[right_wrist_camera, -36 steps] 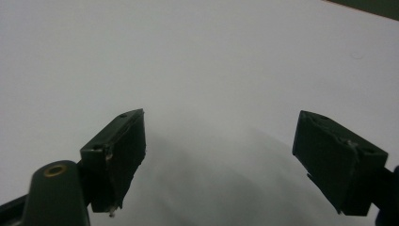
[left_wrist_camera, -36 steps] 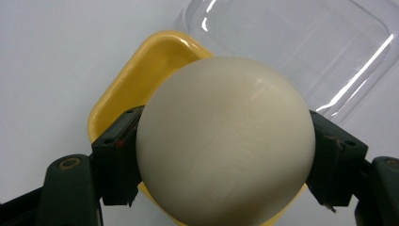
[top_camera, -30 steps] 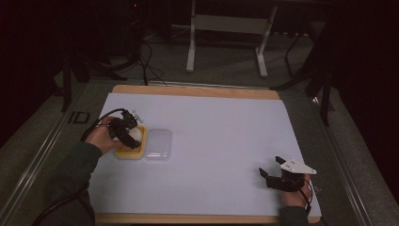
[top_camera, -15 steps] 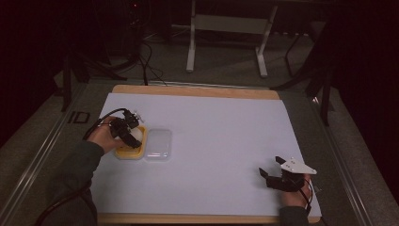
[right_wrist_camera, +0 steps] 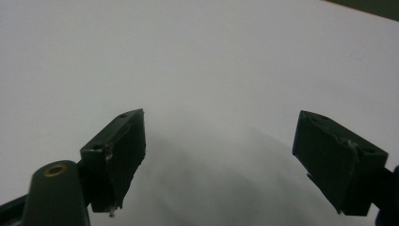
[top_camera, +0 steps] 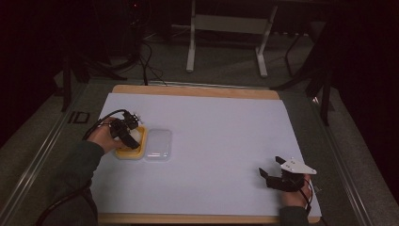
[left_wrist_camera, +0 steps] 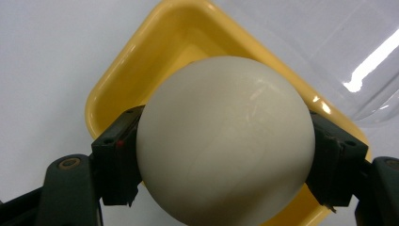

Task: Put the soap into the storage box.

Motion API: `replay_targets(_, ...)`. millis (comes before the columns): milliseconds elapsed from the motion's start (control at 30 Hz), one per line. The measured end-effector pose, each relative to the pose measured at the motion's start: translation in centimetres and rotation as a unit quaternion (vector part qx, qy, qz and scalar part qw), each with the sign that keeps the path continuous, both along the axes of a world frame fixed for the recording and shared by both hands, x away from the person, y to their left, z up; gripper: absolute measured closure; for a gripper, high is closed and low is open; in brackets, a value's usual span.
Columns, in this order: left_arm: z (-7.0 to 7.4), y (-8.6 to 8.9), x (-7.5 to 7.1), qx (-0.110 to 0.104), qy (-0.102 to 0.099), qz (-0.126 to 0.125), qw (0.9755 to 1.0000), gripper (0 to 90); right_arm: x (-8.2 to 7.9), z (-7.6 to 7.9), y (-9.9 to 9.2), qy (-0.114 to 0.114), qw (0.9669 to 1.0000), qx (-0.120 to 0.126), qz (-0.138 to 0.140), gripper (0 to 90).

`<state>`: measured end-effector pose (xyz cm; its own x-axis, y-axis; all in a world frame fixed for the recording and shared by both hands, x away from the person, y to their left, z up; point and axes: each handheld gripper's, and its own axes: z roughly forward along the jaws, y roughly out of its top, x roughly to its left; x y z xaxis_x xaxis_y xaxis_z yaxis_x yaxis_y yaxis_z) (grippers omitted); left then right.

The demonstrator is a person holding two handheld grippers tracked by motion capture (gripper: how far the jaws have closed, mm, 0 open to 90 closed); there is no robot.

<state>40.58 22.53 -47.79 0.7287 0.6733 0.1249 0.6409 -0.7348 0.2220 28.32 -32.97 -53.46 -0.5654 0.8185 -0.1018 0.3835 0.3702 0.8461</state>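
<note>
Over yellow tray (left_wrist_camera: pixel 110 89), left gripper (left_wrist_camera: pixel 226 155) clamps white ball (left_wrist_camera: pixel 226 141), not yet released; clear lid (top_camera: pixel 158 143) beside tray; right gripper (top_camera: pixel 277 175) idle, fingers wide.

The place looks like a lab or recording studio rather than a home: a wooden-edged table (top_camera: pixel 197 91) covered by a plain white sheet (top_camera: pixel 226 141) fills the middle of the high view, lit against a dark, unlit room. Across the top of the frame a bare grey floor (top_camera: pixel 226 61) carries loose black cables (top_camera: pixel 146 52) at upper left and the pale metal legs of a stand (top_camera: pixel 226 37) at upper centre. A marking reading "ID" (top_camera: pixel 77 117) sits on the dark surround at the left of the frame, beside the table.
</note>
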Motion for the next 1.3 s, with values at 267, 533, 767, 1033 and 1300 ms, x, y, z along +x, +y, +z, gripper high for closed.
replay_targets(267, -1.0, -0.1, 0.1, 0.015, 0.012, -0.011, 0.9998, 25.0, 0.0, 0.0, 0.0, 0.000, 1.0000, 0.000, 0.000, 17.6)
replay_targets(533, -1.5, 0.0, 0.4, 0.009, 0.026, 0.001, 0.9996, 24.8, 0.0, 0.0, 0.0, 0.000, 1.0000, -0.001, 0.001, 17.6)
replay_targets(767, -1.8, 0.8, 0.5, -0.034, 0.041, 0.008, 0.9986, 20.7, 0.0, 0.0, 0.1, 0.001, 1.0000, -0.003, 0.003, 17.6)
replay_targets(1033, -1.2, 0.6, 0.4, -0.021, 0.032, -0.001, 0.9993, 14.6, 0.0, 0.0, 0.1, 0.001, 1.0000, -0.004, 0.003, 17.6)
replay_targets(1300, -0.2, 0.9, 0.1, -0.027, 0.015, 0.002, 0.9995, 7.0, 0.0, 0.0, 0.1, 0.001, 1.0000, -0.004, 0.004, 17.6)
